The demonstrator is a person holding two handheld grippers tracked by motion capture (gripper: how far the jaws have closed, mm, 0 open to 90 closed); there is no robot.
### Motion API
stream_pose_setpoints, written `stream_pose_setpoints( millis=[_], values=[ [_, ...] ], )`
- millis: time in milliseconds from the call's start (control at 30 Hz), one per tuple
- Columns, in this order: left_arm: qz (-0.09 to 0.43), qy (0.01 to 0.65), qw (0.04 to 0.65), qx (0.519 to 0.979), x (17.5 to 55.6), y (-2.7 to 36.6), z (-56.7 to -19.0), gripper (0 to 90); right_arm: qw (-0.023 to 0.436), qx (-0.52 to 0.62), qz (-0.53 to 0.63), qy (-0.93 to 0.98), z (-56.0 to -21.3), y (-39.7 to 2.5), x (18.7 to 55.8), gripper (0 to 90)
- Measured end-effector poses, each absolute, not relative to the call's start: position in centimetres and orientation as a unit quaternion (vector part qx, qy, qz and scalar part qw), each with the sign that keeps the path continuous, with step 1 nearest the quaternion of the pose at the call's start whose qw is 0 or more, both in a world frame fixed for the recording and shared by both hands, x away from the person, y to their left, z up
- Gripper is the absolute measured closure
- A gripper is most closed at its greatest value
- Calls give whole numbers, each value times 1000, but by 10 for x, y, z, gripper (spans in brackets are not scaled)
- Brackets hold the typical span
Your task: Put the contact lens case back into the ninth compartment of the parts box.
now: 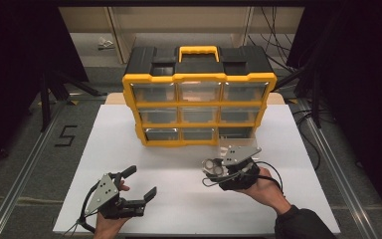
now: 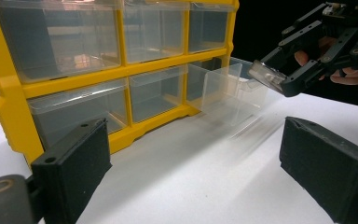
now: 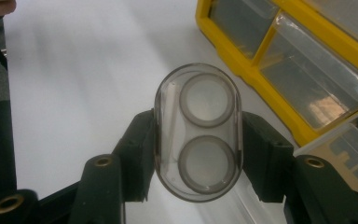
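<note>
A white rectangular surface [image 1: 129,149] carries a yellow-framed storage cabinet with a black top, a yellow carry handle and nine clear plastic drawers in three rows [image 1: 199,94], standing at the middle of the far edge with its drawer fronts facing the person.

The bottom-right clear drawer [image 2: 228,91] is pulled part-way out of the cabinet frame toward the near edge; the other drawers sit flush.

Right hand-held gripper [image 1: 219,168]: held in the person's right hand [image 1: 266,186] over the right half of the surface, just in front of the pulled-out drawer. Its two black jaws are clamped on the sides of a small clear oval plastic case holding two round grey-rimmed discs one above the other [image 3: 198,133]; a thin white strip lies along one inner side of the case. In the left gripper view the case appears close to the open drawer's front edge; whether the two touch cannot be told.

Left hand-held gripper [image 1: 142,184]: held in the person's left hand [image 1: 110,219] near the near-left corner of the surface, jaws spread wide apart with nothing between them, pointing toward the lower part of the cabinet. Bare surface lies between its black pads [image 2: 74,172].

A dark sleeve [image 1: 303,224] shows at the near-right edge.
</note>
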State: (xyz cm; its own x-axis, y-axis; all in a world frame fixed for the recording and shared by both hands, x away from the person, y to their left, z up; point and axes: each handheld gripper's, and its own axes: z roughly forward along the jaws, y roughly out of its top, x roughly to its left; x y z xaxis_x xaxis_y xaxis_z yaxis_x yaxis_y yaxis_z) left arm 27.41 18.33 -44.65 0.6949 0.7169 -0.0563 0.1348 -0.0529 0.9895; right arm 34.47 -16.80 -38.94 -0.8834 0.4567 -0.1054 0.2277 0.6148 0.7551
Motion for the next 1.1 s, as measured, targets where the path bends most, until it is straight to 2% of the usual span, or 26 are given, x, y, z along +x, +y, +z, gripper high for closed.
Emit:
stream_pose_setpoints(
  millis=[1100],
  values=[
    [237,311,614,685,274,183,-446,82,186,246,445,841,-377,-189,352,496]
  ],
)
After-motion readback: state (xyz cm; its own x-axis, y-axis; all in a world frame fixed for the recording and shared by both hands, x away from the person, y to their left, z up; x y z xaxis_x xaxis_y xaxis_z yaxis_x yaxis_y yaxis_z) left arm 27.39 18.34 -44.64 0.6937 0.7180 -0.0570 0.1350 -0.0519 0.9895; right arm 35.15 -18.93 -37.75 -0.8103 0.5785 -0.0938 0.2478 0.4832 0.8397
